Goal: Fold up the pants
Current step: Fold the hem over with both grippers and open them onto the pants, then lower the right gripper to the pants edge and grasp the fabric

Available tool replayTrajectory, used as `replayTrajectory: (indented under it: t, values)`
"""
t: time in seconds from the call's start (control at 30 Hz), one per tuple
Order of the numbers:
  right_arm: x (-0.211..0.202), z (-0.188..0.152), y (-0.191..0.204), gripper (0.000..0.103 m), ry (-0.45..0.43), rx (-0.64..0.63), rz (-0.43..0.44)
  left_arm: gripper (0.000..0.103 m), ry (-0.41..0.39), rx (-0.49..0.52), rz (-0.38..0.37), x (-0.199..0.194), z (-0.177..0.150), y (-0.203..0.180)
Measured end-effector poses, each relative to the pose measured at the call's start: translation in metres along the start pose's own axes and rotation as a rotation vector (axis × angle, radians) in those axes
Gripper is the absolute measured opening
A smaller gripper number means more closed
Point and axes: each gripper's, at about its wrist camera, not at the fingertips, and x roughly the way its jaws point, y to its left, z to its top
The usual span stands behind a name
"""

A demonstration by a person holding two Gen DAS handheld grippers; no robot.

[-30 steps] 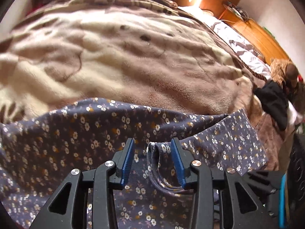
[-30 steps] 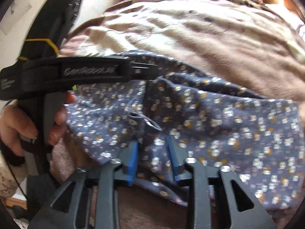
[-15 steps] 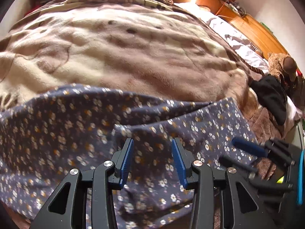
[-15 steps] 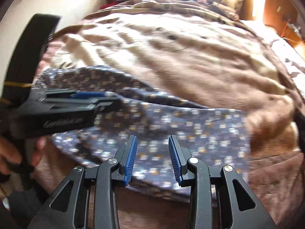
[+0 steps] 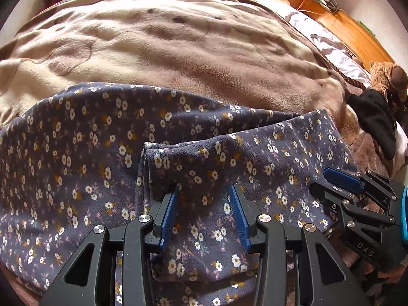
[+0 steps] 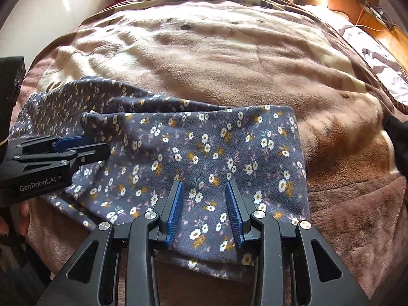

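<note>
The pants (image 5: 84, 153) are dark blue-grey fabric with small white and orange flowers, lying folded over on the near edge of the bed; they also show in the right wrist view (image 6: 216, 148). My left gripper (image 5: 204, 191) is open, its blue pads just above the fabric by a folded corner (image 5: 153, 153). My right gripper (image 6: 204, 186) is open over the near right part of the pants. The right gripper appears at the right of the left wrist view (image 5: 357, 191), and the left gripper at the left of the right wrist view (image 6: 71, 148).
A brown and cream fleece blanket (image 6: 216, 51) covers the bed. A black garment (image 5: 377, 122) and a brown plush toy (image 5: 387, 76) lie at the right edge. A wooden headboard (image 5: 352, 25) and white sheet (image 5: 329, 48) are at the far right.
Both grippers have let go of the fabric and drawn back and apart. The pants now lie flat with the right half folded over, where a bunched loop sat between my left fingers before.
</note>
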Motion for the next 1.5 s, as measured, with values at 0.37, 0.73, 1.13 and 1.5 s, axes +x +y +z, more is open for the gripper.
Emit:
replayTrajectory:
  t: [0.37, 0.73, 1.13, 1.5]
  values:
    - [0.008, -0.004, -0.002, 0.036, -0.005, -0.008, 0.017, 0.042, -0.009, -0.025, 0.011, 0.007, -0.003, -0.002]
    - [0.008, -0.005, 0.000, 0.036, -0.009, -0.033, 0.014, 0.043, -0.014, -0.027, 0.008, 0.009, -0.002, 0.000]
    - [-0.009, -0.005, -0.033, 0.036, 0.025, 0.003, -0.004, 0.043, -0.008, -0.033, -0.091, -0.006, -0.003, 0.019]
    - [-0.021, 0.010, -0.074, 0.036, -0.030, 0.240, -0.030, 0.043, -0.126, -0.183, 0.053, -0.067, -0.011, 0.103]
